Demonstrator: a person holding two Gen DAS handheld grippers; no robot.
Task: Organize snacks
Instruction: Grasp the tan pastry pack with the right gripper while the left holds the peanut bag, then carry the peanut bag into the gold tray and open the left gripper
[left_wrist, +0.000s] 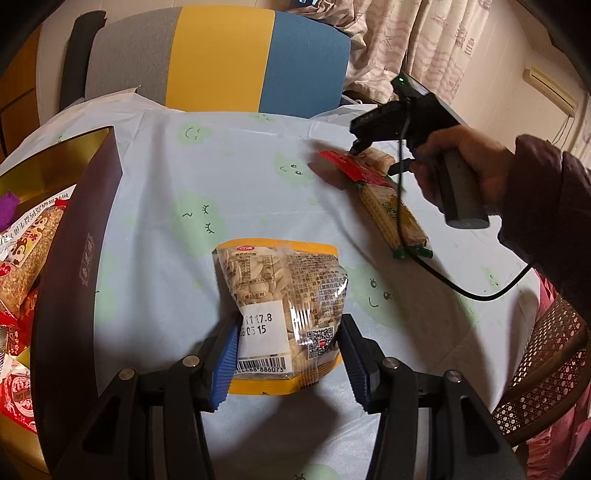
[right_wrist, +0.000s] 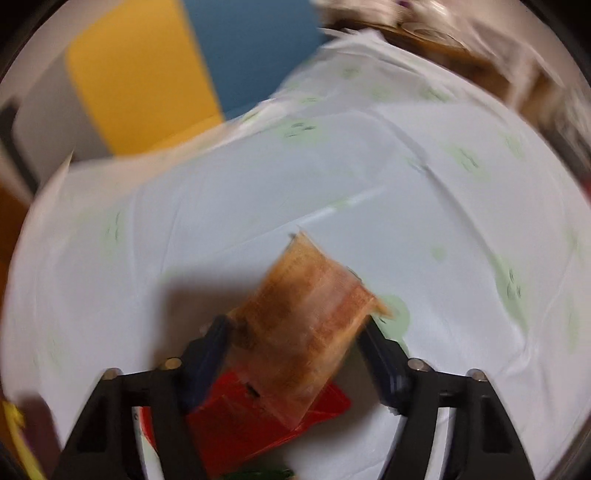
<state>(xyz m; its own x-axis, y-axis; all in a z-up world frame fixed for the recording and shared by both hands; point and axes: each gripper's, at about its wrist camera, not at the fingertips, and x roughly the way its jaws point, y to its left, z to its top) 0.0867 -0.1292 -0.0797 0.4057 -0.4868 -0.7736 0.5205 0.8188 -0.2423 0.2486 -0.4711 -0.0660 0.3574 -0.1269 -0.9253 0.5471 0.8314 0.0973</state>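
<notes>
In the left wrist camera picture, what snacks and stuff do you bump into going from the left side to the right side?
Dark box full of snacks → seed packet between the left gripper fingers → red-wrapped snack under the right gripper → green-ended cracker pack → hand holding that gripper.

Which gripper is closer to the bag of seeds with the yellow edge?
Left. The left gripper has its jaws on both sides of the seed bag. The right gripper is far across the table, over the red packet.
</notes>
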